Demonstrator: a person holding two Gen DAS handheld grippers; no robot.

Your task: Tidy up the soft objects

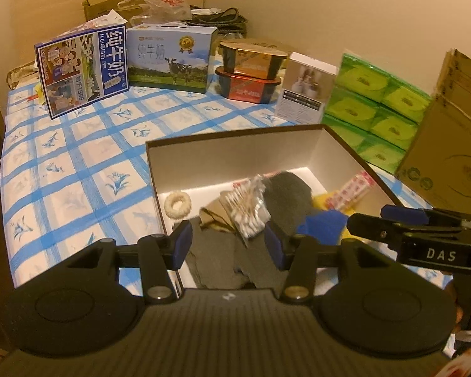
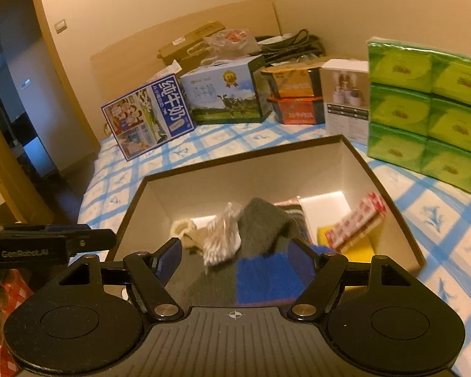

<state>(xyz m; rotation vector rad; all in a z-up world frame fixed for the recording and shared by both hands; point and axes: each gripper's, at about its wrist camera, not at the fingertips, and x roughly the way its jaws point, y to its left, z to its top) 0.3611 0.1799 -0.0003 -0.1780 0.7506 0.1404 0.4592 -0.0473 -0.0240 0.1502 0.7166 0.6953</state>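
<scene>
- Both grippers, left gripper [image 1: 227, 242] and right gripper [image 2: 237, 259], hang spread and empty above the open box [image 1: 235, 135].
- Grey sock [image 1: 285, 194] lies inside it.
- Blue-checked bedsheet [image 1: 78, 163] carries milk cartons [image 1: 169, 59] far, green tissue packs [image 2: 424, 110] right.
- Doorway [image 2: 9, 94] opens left.

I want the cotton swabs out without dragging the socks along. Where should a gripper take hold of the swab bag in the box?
Probably the bag of cotton swabs is best taken at its crumpled upper end, which sticks up free of the grey sock and beige cloth. Come from above, jaws across the narrow width; the box walls block a side approach.
</scene>
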